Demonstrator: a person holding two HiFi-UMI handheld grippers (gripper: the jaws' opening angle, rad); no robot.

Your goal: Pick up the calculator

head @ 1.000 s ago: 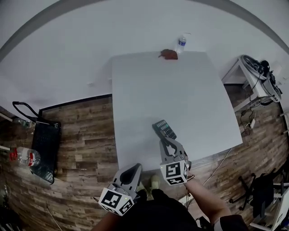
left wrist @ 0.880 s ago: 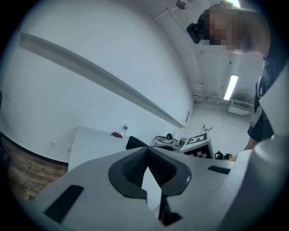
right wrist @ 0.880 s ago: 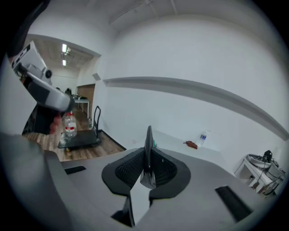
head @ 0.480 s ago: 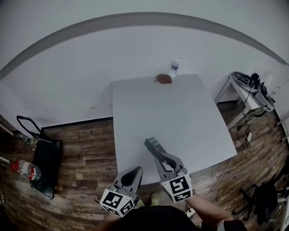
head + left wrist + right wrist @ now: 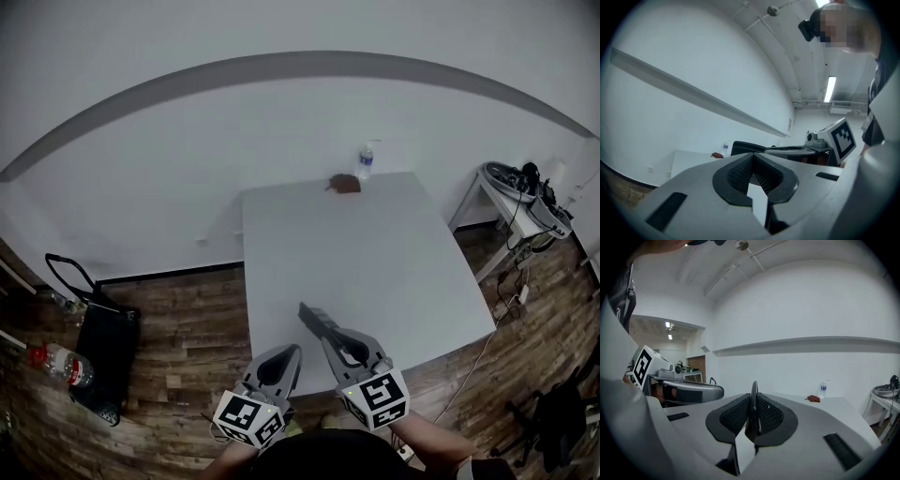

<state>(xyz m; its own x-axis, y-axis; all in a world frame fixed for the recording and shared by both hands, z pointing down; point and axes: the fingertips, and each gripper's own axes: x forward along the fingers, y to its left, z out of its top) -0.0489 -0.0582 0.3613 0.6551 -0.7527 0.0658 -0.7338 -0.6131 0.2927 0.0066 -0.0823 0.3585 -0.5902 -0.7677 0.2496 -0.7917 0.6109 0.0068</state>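
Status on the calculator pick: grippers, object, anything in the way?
Right gripper shut on calculator, held clear of the table. Left gripper shut, empty, alongside. Nothing in the way; bottle at far edge.

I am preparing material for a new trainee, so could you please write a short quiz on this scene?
1. What is clamped in the right gripper?
A. a pen
B. a calculator
C. nothing
2. True or false: the calculator lies flat on the table.
3. What stands beside the brown thing at the table's far edge?

Key
1. B
2. False: it is held on edge between the jaws.
3. A bottle.
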